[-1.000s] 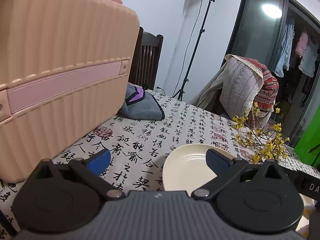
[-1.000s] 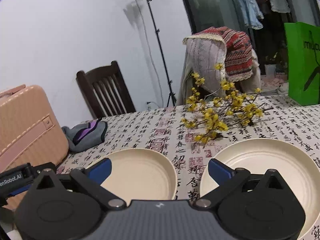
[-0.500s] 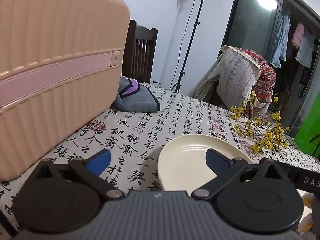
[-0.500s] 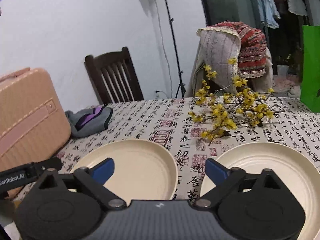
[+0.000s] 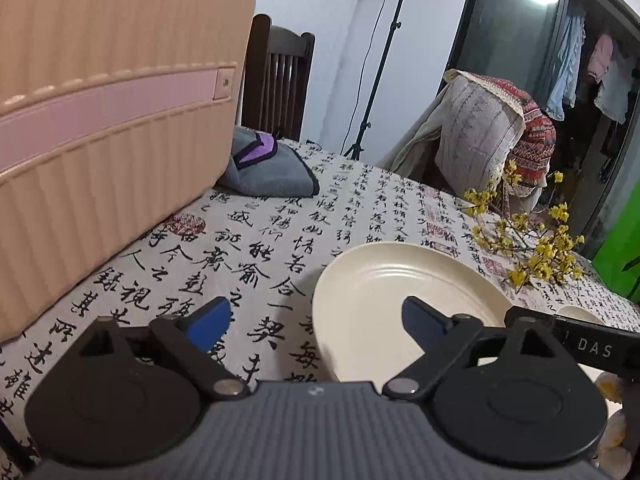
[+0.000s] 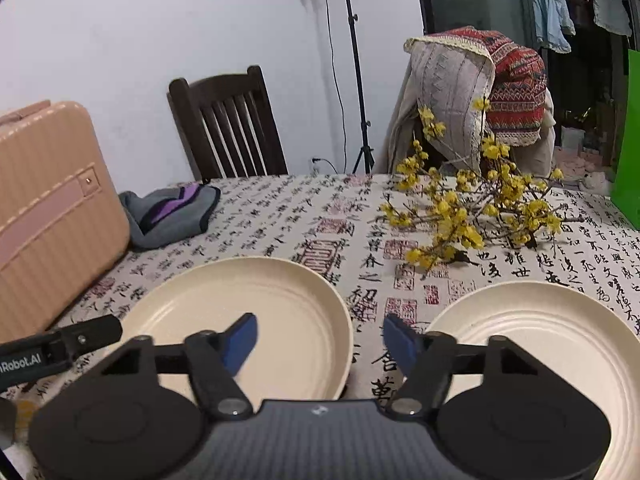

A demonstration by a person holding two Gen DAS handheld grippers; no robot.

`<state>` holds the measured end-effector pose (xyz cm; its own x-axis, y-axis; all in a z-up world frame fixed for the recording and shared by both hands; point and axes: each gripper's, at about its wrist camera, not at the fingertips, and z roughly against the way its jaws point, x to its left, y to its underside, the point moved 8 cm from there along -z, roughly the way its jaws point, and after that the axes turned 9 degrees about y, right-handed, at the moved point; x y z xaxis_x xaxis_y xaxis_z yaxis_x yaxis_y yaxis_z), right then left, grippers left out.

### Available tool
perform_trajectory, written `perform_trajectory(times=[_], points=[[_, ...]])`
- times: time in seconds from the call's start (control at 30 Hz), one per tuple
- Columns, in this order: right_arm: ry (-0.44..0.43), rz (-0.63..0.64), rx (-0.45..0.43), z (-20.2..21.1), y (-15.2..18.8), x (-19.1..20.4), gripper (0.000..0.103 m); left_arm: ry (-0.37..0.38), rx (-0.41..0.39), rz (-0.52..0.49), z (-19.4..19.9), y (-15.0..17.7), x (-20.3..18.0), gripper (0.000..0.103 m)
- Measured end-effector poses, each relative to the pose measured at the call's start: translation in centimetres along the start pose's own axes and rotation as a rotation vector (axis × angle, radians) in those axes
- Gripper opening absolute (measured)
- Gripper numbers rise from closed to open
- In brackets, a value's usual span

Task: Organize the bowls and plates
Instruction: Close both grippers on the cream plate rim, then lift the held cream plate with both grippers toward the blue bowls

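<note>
Two cream plates lie flat on the desk (image 6: 320, 208), side by side and apart, with a strip of calligraphy-print cloth between them. The left plate (image 6: 280, 312) sits near the desk's front edge; the right plate (image 6: 560, 344) sits to its right, partly cut off by the frame edge.

Right gripper (image 6: 320, 338): jaws closing, at a middling width. The right rim of the left plate lies between the blue fingertips (image 6: 240, 338); the left tip is over the plate's inside, the right tip over the cloth gap. The pads are not pressing on the rim.

Left gripper (image 5: 316, 322): jaws wide, narrowing slightly. In the left wrist view, the left rim of the same plate (image 5: 400, 292) lies between its tips; the right tip is over the plate's inside, the left tip over bare cloth. No contact seen. Part of this gripper's black side shows at the left edge of the right wrist view.

Around: a branch of yellow flowers (image 6: 472, 208) lies behind the plates, towards the right. A pink suitcase (image 5: 100, 120) stands on the desk at left, with a folded grey and purple cloth (image 6: 172, 212) just beside it. A dark wooden chair (image 6: 228, 120) stands behind the desk, a second chair draped with patterned blankets (image 6: 480, 88) farther right, and a light stand (image 6: 352, 80) between them.
</note>
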<state>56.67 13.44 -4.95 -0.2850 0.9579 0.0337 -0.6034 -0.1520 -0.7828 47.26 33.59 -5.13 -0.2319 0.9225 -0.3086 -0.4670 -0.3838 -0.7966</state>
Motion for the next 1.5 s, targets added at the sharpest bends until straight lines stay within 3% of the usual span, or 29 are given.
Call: perform_trajectory(times=[0.37, 0.5, 0.8, 0.97, 1.5], points=[[0.035, 0.031, 0.044, -2.1, 0.9, 0.2, 0.032, 0.017, 0.043, 0.013, -1.1, 0.7, 0.2, 0.070], [0.038, 0.028, 0.057, -2.5, 1.1, 0.2, 0.025, 0.027, 0.052, 0.011, -1.3, 0.9, 0.0, 0.061], [0.046, 0.014, 0.065, -2.8, 1.3, -0.1, 0.015, 0.067, 0.093, 0.000, -2.0, 1.3, -0.4, 0.029], [0.050, 0.021, 0.057, -2.6, 1.4, -0.2, 0.014, 0.059, 0.100, -0.005, -2.2, 1.4, -0.3, 0.024], [0.050, 0.070, 0.022, -0.6, 1.8, 0.8, 0.011, 0.026, 0.079, -0.003, -1.6, 1.0, 0.1, 0.024]])
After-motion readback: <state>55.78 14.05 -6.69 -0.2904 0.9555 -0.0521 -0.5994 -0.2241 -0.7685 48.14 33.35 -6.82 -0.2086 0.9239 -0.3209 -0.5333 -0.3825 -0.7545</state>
